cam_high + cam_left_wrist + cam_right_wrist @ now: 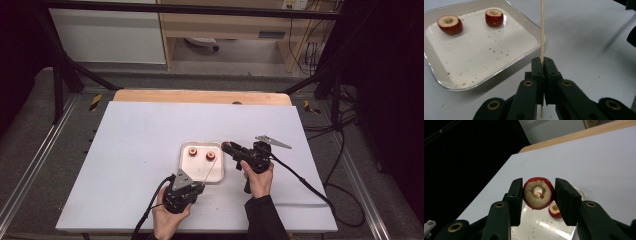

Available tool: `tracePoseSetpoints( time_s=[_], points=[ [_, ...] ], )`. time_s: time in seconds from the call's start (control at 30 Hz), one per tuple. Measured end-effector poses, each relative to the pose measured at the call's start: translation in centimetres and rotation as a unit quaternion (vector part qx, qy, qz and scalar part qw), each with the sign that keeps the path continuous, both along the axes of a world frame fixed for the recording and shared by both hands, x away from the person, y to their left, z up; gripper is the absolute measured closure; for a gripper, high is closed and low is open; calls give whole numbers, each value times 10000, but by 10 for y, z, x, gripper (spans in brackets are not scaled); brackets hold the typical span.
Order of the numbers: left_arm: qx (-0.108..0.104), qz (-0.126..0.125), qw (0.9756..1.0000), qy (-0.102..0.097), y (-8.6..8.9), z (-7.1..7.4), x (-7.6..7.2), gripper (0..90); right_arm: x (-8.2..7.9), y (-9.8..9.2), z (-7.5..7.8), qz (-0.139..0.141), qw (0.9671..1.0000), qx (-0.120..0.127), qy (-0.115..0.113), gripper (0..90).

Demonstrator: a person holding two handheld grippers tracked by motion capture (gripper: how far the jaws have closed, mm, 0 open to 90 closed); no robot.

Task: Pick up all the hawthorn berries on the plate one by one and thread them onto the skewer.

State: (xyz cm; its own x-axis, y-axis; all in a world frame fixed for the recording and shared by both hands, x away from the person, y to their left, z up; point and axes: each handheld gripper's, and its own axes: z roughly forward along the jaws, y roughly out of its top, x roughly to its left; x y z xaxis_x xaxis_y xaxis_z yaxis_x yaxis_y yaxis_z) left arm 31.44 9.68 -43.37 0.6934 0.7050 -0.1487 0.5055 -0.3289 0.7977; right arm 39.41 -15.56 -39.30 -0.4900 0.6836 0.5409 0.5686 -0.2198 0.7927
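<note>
Jaws on the left gripper [543, 62] are clamped tight on a thin wooden skewer [542, 30], its long axis running straight out past the jaw tips, alongside the white tray [499, 72] on the bench [135, 150]. Right gripper [537, 195] pinches a cored red fruit ring [538, 193] above the tray, hole facing back along the jaws. Looks like threading is on: next, the skewer tip needs lining up with that hole. Two more fruit pieces [450, 24] wait in the tray.
</note>
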Motion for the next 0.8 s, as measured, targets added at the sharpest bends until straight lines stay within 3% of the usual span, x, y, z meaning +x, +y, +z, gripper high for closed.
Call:
tracePoseSetpoints(
  time_s=[0.2, 0.3, 0.8],
  points=[
    [-127, 98, 9998, 91, -8, 1, 1, 883, -2, 2, -1, -117, 9996, 131, -208, 599],
    [-197, 168, 9996, 132, -12, 2, 1, 883, -5, 5, -1, -177, 9988, 322, -338, 599],
    [-460, 390, 9980, 169, -21, 5, 6, 883, -9, 11, -4, -275, 9962, 628, -529, 599]
  ],
)
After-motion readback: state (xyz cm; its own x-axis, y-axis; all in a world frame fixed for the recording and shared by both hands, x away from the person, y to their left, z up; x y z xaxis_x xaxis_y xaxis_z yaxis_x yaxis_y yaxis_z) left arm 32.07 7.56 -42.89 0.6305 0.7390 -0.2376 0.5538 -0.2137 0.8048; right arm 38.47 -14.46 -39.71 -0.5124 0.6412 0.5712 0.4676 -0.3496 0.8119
